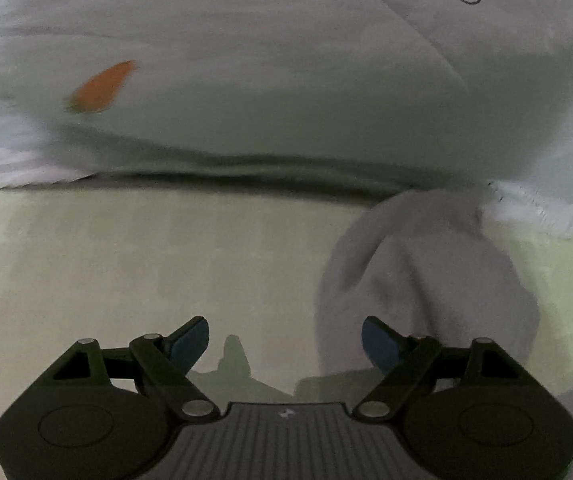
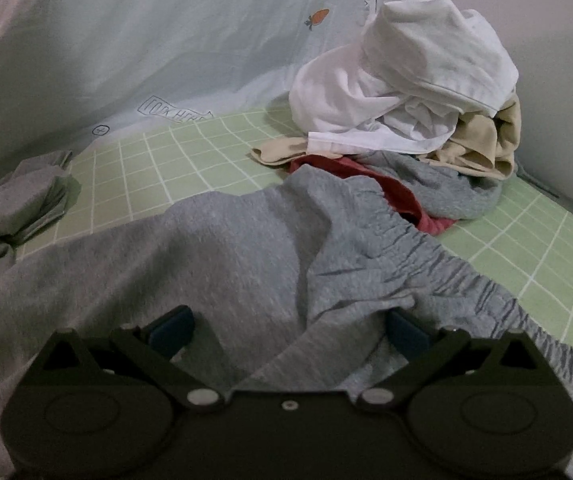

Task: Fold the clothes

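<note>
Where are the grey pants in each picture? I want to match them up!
Left wrist view: a blurry grey cloth at lower right, likely part of the grey pants, beside the left hand-held gripper.
Right wrist view: the grey pants fill the lower middle, under the right hand-held gripper.
Shared landmark: the pale blue blanket with an orange carrot print, behind the green bed sheet.

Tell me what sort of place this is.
Most likely a bed in a bedroom. A green grid-patterned sheet covers the surface, a pale quilt printed with a carrot is bunched along the back, and a pile of unfolded clothes sits beside grey trousers.
</note>
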A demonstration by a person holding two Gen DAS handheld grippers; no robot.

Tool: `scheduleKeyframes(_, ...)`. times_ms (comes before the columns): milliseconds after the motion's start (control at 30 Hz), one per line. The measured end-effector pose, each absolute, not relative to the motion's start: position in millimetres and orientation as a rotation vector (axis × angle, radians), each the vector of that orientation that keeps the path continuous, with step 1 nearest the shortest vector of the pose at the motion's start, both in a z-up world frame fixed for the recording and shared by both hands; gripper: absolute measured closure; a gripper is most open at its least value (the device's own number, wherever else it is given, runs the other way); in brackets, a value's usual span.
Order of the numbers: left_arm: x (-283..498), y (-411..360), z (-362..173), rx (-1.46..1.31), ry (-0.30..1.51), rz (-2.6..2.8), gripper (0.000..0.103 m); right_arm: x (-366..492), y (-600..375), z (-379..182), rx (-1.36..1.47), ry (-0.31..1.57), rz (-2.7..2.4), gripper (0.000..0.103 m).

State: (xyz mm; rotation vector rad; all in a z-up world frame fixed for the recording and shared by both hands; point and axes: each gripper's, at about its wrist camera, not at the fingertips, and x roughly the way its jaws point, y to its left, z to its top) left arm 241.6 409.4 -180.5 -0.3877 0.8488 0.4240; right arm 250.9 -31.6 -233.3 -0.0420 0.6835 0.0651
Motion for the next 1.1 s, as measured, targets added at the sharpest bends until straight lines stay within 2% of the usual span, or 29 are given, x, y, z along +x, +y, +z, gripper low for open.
scheduleKeyframes(67,256,409,-188,-0.398,0.84,0.411,0.028,250,-31,-233,-0.043,0.683,0.063,0.0)
scheduleKeyframes(133,266,406,-198,-0.403,0.864,0.405,0.042,250,-30,-233,-0.044,0.682,0.061,0.0)
scheduleKeyframes(233,272,400,-206,-0.387,0.874,0.411,0.074,250,-30,-233,-0.044,0.682,0.061,0.0)
scheduleKeyframes(267,270,399,-207,-0.382,0.869,0.405,0.095,250,-31,-233,-0.044,0.682,0.062,0.0)
scheduleKeyframes(300,268,398,-207,-0.377,0.865,0.399,0.1,250,-31,-233,-0.044,0.682,0.062,0.0)
scheduleKeyframes(500,220,393,-182,-0.331,0.824,0.544,0.1,250,-31,-233,-0.044,0.681,0.064,0.0)
scheduleKeyframes(633,151,397,-165,-0.362,0.836,0.668,0.1,251,-31,-233,-0.045,0.681,0.065,0.0)
scheduleKeyframes(900,10,381,-177,-0.433,1.028,0.819,0.099,251,-31,-232,-0.045,0.681,0.068,0.0)
scheduleKeyframes(1033,-27,368,-183,-0.517,1.058,0.82,0.085,251,-31,-232,-0.043,0.681,0.069,0.0)
scheduleKeyframes(1100,-30,366,-180,-0.505,1.041,0.823,0.061,251,-31,-232,-0.042,0.681,0.069,0.0)
